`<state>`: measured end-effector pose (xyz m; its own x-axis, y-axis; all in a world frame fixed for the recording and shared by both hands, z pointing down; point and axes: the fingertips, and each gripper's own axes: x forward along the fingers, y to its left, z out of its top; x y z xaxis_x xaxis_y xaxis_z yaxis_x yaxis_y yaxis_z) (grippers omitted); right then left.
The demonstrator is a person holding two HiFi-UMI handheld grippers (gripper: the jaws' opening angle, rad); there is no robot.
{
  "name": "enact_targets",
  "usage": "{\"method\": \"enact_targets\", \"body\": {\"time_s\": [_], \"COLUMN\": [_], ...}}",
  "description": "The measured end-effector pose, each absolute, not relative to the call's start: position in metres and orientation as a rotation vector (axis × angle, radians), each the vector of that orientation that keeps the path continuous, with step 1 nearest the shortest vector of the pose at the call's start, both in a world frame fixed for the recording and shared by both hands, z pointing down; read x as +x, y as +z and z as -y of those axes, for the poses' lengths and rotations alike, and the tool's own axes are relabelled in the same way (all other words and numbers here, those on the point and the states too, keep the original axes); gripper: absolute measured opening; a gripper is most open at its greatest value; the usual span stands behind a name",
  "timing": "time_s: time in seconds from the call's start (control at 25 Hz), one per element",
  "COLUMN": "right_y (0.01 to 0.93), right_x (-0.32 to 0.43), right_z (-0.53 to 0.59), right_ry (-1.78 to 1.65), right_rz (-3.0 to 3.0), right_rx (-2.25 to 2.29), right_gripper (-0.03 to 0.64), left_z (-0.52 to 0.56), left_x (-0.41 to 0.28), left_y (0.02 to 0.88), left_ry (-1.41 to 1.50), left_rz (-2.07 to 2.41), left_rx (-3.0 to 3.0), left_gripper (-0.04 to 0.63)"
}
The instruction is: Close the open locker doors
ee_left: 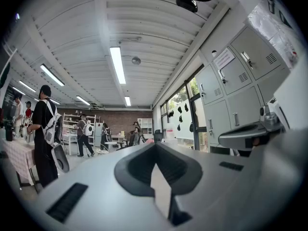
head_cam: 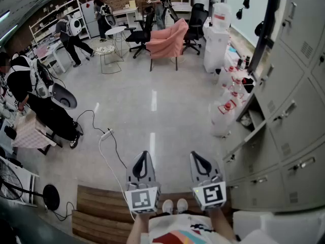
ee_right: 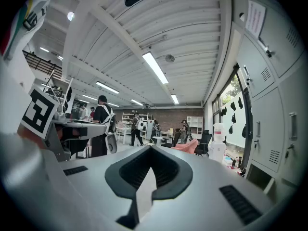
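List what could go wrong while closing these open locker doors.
The cable trails across the floor near the feet: a trip hazard. Water jugs crowd the floor beside the low open door; stepping in could knock them. The left tongs and right tongs are shut, so a push might slip off the door.

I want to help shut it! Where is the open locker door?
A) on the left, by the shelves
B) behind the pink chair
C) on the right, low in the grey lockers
C: the open locker door sticks out low from the grey lockers on the right.
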<state>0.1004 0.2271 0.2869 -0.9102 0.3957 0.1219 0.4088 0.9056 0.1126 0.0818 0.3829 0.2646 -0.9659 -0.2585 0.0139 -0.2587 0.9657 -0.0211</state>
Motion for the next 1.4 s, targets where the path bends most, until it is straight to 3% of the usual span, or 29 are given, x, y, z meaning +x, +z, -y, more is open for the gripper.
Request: {"method": "enact_targets", "body": {"time_s": [0.68,0.72,0.8,0.92,1.4], "right_y": [0.281,0.281,0.282,0.285,0.293], "right_x": [0.094,0.094,0.095,0.096,0.094], "right_z": [-0.219,-0.219,-0.219,-0.222,-0.228], "right_ry": [-0.087,-0.084,-0.076,-0.081,-0.085], "right_rz": [3.017,3.015,3.006,3.004,2.979], "right_rx": [-0.664,-0.667,-0.673,-0.690,-0.769], "right_gripper": [0.006,0.005,0.006,0.006,0.006], "left_z": [-0.384,-0.386,-0.387,-0.385,-0.387], "left_x": [0.081,0.081,0.081,0.081,0.084], "left_y": [0.259,0.257,0.255,0.253,0.264], "left_ry": [-0.019,-0.048,-0.167,-0.211,-0.223], "left_rz": [3.145,3.153,3.180,3.199,3.162], "left_rx": [0.362,0.364,0.403,0.434,0.410], "left_gripper": [0.008,0.018,0.291,0.318,0.319]}}
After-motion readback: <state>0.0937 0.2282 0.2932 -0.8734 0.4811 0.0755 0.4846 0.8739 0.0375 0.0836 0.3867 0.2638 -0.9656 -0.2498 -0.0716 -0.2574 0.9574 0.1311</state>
